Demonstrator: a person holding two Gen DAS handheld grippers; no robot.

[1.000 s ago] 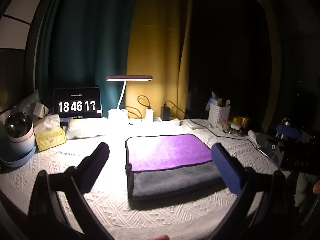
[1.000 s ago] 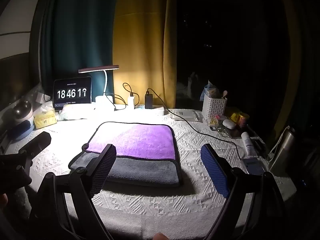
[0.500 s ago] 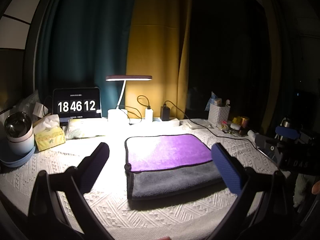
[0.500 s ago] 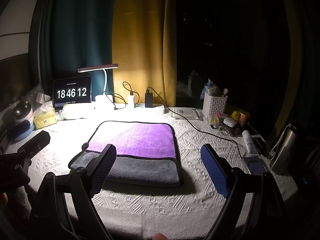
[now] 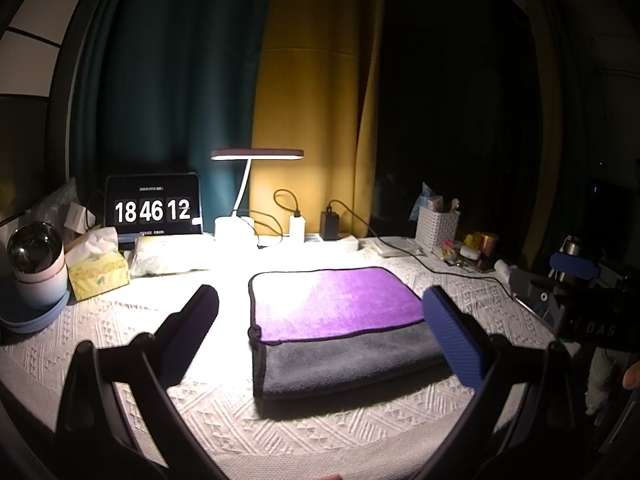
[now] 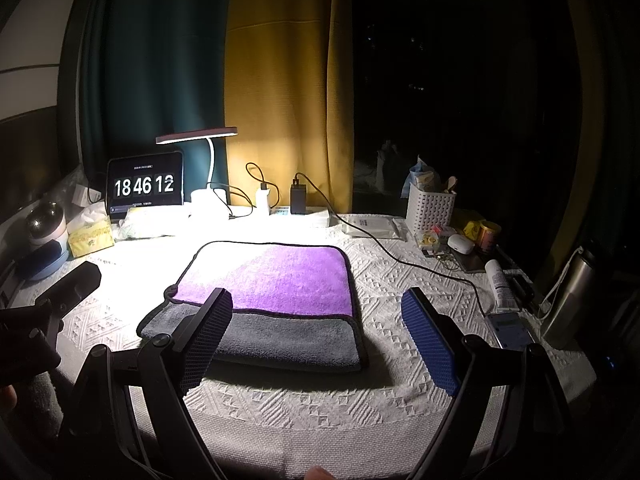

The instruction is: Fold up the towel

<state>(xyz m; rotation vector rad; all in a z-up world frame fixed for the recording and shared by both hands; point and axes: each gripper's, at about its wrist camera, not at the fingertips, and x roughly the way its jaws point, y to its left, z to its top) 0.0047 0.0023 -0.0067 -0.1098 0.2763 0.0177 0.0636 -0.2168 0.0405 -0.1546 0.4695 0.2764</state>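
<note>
Towel [image 5: 340, 328] lies folded on my worktop [image 5: 120, 320], purple layer on top and a grey strip showing along the near edge, under the bright spill of the lamp [image 5: 256, 155].

Working left to right in the left wrist view: a cup [image 5: 34, 264] sits at the far left edge, a tissue box [image 5: 98, 274] just beside it, then a clock [image 5: 152, 208] reading 18 46 12 against the curtain. The lamp stands right of the clock, with chargers and cables behind the towel. Further right a white basket [image 5: 436, 226] holds small items, and a scatter of small things lies near it.

My left tool [image 5: 320, 316] hangs above the near edge of the worktop, fingers spread wide, pinching nothing; the towel sits between them in view and apart from both. My right tool [image 6: 316, 332] is likewise spread and empty, its dark finger [image 6: 206, 340] overlapping the towel's near left part in view; I cannot tell whether it touches. In the right wrist view a phone [image 6: 510, 328] and a steel bottle [image 6: 572, 300] sit at the right edge.
</note>
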